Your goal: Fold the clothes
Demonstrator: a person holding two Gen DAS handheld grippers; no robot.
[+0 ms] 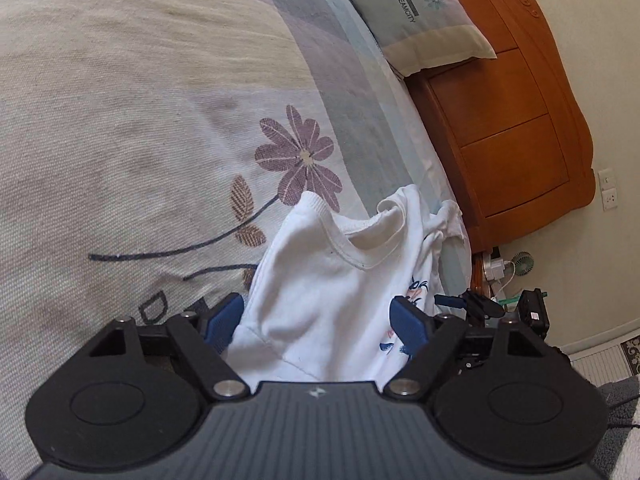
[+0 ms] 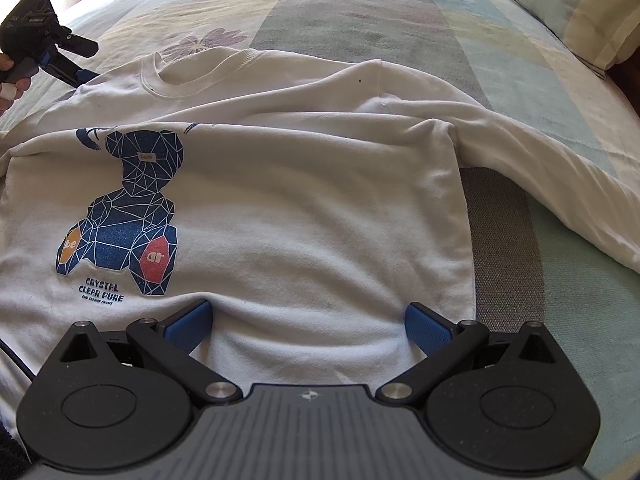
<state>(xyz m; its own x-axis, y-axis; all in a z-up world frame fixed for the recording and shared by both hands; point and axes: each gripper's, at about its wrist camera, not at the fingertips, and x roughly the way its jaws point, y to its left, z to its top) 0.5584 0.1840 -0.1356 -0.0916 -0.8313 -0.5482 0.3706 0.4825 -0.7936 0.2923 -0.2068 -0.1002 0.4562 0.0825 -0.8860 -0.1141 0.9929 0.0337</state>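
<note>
Across floral bedsheet (image 2: 360, 12), frame centre: white sweatshirt (image 2: 300, 208) w/ bear print, spread flat. Soft, light, floppy; grab at shoulder seam or hem. Left gripper (image 1: 320, 324) jaws wide, cloth between, not pinched. Right gripper (image 2: 308, 324) wide over hem, holding nothing.

White sweatshirt (image 2: 304, 216) printed with a dark blue faceted bear (image 2: 128, 216), one paw orange, one red, blue lettering beneath. Bed cover (image 1: 120, 120) in cream, lilac and pale blue-green bands with purple flowers. Matching pillow (image 1: 420, 12). Orange-brown wooden headboard (image 1: 512, 120). Blue pads on black fingers (image 2: 188, 326).
</note>
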